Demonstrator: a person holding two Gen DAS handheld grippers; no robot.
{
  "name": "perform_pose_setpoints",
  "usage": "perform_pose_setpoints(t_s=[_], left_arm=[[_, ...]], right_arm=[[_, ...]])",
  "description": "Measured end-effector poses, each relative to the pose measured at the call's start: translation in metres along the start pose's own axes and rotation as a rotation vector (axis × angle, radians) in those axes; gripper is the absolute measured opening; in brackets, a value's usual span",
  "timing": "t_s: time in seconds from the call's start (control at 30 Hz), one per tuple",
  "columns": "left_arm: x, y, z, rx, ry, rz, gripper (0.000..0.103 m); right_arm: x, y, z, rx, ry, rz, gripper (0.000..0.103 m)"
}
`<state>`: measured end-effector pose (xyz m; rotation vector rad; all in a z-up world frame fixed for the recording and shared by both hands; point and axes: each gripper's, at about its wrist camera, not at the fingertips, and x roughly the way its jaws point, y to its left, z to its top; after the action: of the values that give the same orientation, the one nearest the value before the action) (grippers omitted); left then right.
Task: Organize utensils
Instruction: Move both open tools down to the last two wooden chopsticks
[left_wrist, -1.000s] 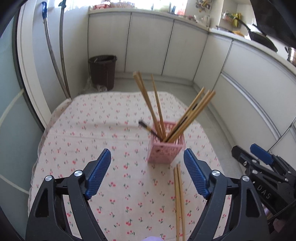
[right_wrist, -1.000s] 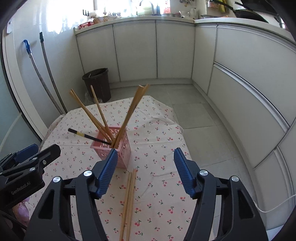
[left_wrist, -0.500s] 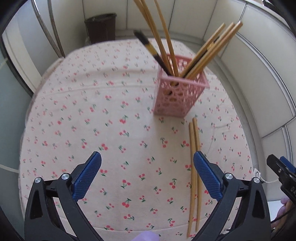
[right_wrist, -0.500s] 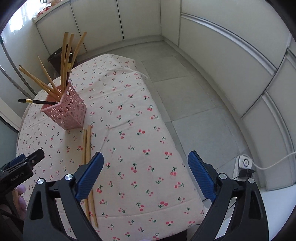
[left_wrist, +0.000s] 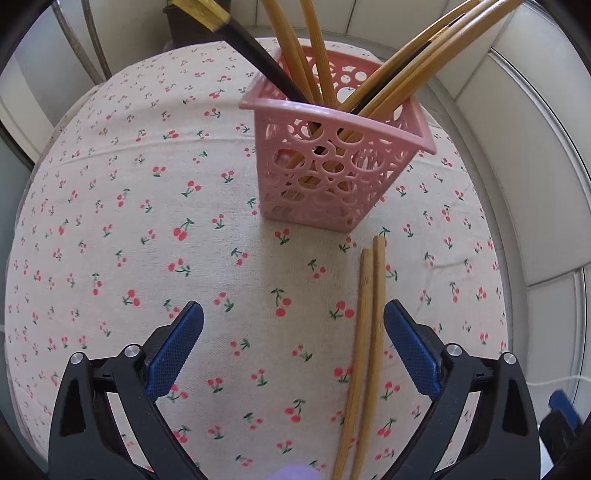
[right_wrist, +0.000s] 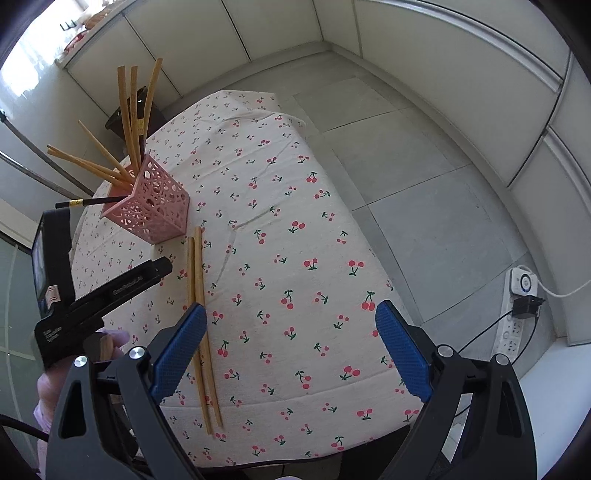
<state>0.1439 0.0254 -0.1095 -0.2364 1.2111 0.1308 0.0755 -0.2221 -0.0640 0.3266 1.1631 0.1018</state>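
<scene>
Presently we hold both tools, left (left_wrist: 293, 345) and right (right_wrist: 291, 341), spread wide and empty above two loose chopsticks (left_wrist: 365, 332) near the pink basket (left_wrist: 332, 162).

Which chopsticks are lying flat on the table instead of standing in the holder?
The bamboo pair beside the pink holder; the others stand inside it.

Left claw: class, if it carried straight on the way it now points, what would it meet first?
Probably the tablecloth, since the open left claw tilts downward at it. On a shallower line it would meet the pink basket; depth is unclear.
</scene>
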Motion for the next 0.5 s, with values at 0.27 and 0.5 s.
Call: perform_pose_setpoints(t_s=[0.27, 0.5], left_arm=[[0.021, -0.019, 0.008, -0.052, 0.042, -0.005, 0.07], [0.035, -0.044, 0.004, -0.001, 0.024, 0.054, 0.053]], right_arm=[[-0.002, -0.015, 0.007, 0.079, 0.021, 0.069, 0.09], [-0.004, -0.021, 0.009, 0.115, 0.039, 0.129, 0.09]])
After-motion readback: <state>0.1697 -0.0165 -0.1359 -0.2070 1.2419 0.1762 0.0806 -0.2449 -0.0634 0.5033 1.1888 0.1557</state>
